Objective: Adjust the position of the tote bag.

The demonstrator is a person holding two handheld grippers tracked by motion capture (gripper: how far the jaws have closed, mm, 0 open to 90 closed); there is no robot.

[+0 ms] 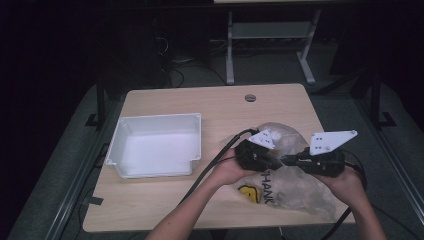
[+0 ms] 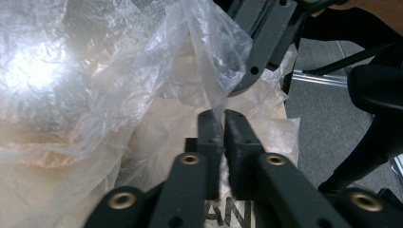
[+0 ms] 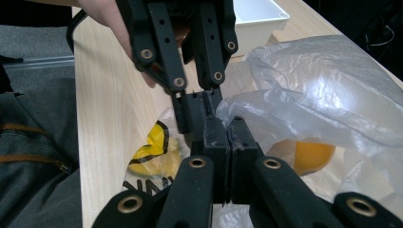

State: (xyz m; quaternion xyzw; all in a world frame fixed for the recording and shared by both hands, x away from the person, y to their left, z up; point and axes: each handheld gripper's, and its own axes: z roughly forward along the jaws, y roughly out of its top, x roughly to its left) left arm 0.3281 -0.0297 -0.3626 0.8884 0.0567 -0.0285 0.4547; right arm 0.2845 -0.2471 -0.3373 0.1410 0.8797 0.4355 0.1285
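Clear plastic bag lies on the wooden table, at about 4 o'clock from the table's middle, near the front right edge. It carries a yellow smiley print and black lettering. Through the film, in the right gripper view, an orange round thing sits inside, probably a fruit.

Left gripper: jaws together, pinching a fold of the bag's film, plain in the left gripper view, where a peak of plastic rises from between the jaws.

Right gripper: jaws together, clamped on the film too, just at 3 o'clock of the left one. The two tips nearly meet nose to nose over the bag's upper edge.

White plastic tub stands well apart, at 9 o'clock from the bag.

Judgement: both grippers seem set to pull the bag's mouth open.

Risks:
- Each pinch is on a thin fold; film could slip out when tension comes.
- Both jaws may have caught the same layer, so a pull would stretch or tear it and not open it.
- A lift could roll the fruit and drag the bag toward the table's edge.
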